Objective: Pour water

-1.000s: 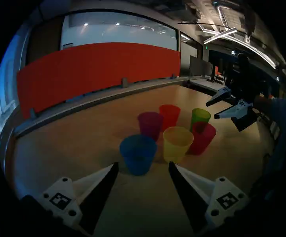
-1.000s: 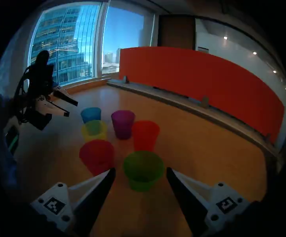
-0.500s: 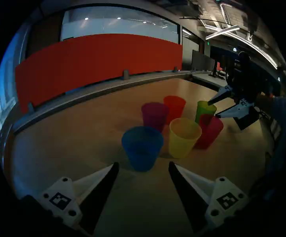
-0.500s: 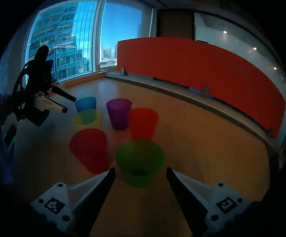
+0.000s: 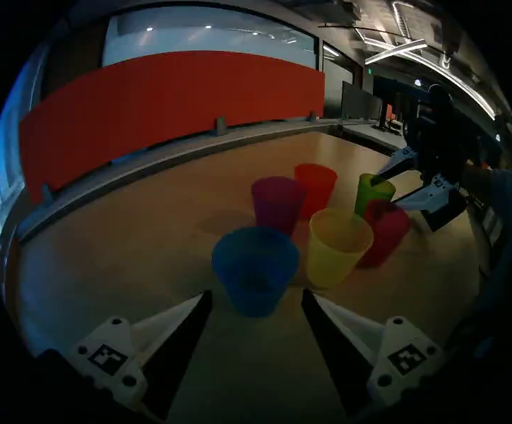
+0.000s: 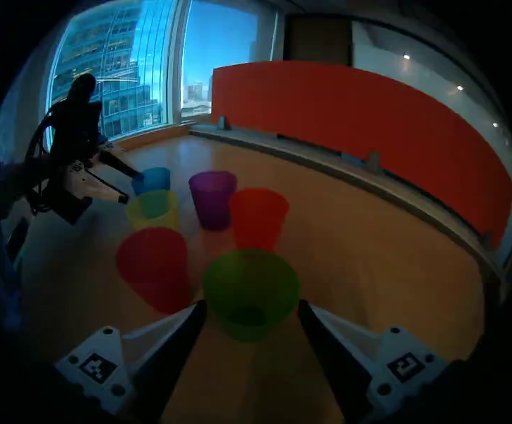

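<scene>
Cups are what I am working with: six thin, translucent plastic tumblers clustered on the wooden table (image 5: 114, 268). I am judging them light, slightly springy and smooth-walled, so a hard squeeze would likely buckle one and a weak one would let it slip. I would be taking hold across the mid-wall, below the flared rim, where the taper is giving the pads some purchase. Whether any cup is holding water I cannot tell; the bottoms are just looking darker.

In the left gripper view, the left gripper (image 5: 256, 293) is hanging with its jaws wide apart and holding nothing, and the blue cup (image 5: 256, 272) is sitting at 12 o'clock just ahead of the tips, lined up with the gap. The yellow cup (image 5: 337, 244) is standing at 2 o'clock from it, the purple cup (image 5: 277, 203) at 12 o'clock behind it.

In the right gripper view, the right gripper (image 6: 251, 304) is likewise gaping wide and empty, with the green cup (image 6: 251, 293) at 12 o'clock, its base reaching the level of the tips.

Each view is giving me what the other lacks. The left gripper view is showing the right gripper (image 5: 388, 192) from outside, at 2 o'clock beside the green cup (image 5: 373, 194). The right gripper view is showing the left gripper (image 6: 131, 187) at 10 o'clock, its tips close by the blue cup (image 6: 151, 180), plus the bright windows.
</scene>
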Tool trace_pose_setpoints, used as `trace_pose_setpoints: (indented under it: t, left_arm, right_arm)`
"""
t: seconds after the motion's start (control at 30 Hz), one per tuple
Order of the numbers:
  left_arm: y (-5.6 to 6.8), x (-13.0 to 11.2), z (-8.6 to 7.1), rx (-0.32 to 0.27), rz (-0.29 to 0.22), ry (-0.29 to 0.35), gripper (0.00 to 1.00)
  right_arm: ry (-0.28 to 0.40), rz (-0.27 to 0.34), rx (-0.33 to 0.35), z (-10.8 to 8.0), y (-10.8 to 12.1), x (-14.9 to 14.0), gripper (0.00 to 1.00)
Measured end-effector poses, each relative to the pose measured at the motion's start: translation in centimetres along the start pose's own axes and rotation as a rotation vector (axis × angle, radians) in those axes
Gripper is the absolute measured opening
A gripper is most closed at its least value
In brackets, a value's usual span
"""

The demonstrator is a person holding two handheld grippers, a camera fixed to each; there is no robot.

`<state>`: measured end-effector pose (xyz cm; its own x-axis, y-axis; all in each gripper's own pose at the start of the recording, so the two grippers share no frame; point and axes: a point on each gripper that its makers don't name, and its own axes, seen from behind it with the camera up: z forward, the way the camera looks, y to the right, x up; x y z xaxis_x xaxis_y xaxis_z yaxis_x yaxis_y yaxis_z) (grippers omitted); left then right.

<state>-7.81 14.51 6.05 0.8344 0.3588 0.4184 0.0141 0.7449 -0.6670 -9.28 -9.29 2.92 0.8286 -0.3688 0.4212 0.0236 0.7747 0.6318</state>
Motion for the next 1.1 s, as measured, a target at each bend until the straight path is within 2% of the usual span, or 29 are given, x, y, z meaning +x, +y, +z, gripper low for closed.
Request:
trace_pose_setpoints:
  t: [0.2,0.6,0.93,1.1]
  left_arm:
    - [0.3,0.5,1.2,-0.013,0.004,-0.001,0.94]
    - [0.2,1.4,3.0,-0.02,-0.001,-0.005,0.94]
    - [-0.1,1.7,3.5,-0.014,-0.007,-0.013,0.94]
    - [0.0,1.7,3.6,-0.013,-0.004,-0.019,0.88]
  right_arm:
    - [0.0,-0.006,0.001,0.6,0.1,0.3,1.0]
    - [0.003,-0.001,0.002,1.2,0.3,0.8,1.0]
    - [0.003,-0.008,0.001,1.2,0.3,1.0,1.0]
    - [0.003,-0.012,0.0,1.2,0.3,1.1,1.0]
